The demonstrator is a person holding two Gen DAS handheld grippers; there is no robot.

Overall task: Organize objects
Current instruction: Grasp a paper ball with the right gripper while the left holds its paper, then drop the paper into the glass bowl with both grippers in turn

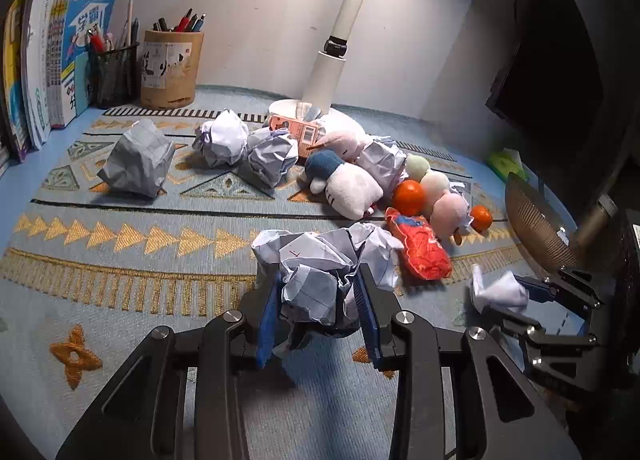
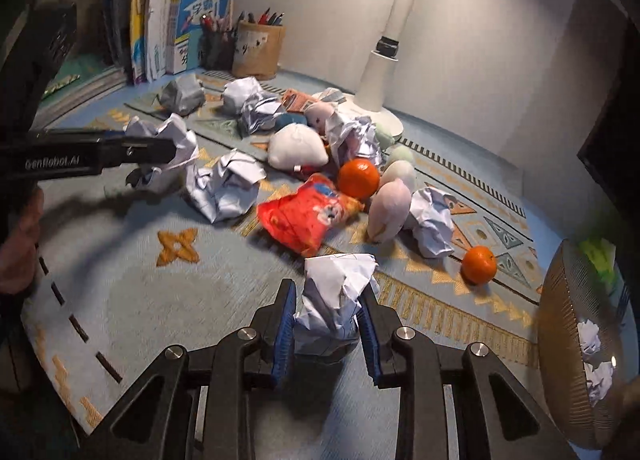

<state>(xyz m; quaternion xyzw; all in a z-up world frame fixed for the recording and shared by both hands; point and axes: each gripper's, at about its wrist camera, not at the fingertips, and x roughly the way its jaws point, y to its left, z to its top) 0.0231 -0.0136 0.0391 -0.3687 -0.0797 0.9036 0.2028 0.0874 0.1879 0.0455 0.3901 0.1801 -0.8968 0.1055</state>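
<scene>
My left gripper (image 1: pixel 318 280) is shut on a crumpled white paper ball (image 1: pixel 312 272) just above the patterned mat (image 1: pixel 120 300). In the right wrist view the same left gripper (image 2: pixel 160 156) comes in from the left with its paper (image 2: pixel 176 136). My right gripper (image 2: pixel 328 292) is shut on another crumpled paper ball (image 2: pixel 336 288), which bulges above its blue pads (image 2: pixel 285 324). From the left wrist view, the right gripper (image 1: pixel 532 292) and its paper (image 1: pixel 500 292) sit at the right. Several more paper balls (image 1: pixel 136 164) lie further back on the mat.
A bronze mesh bin (image 2: pixel 560 300) lies at the right with paper balls inside. A red snack bag (image 2: pixel 304 216), two oranges (image 2: pixel 358 178), plush toys (image 1: pixel 344 184) and a pink box (image 1: pixel 296 130) crowd the middle. A lamp (image 1: pixel 320 72), pen holders (image 1: pixel 170 68) and books (image 1: pixel 60 60) line the back.
</scene>
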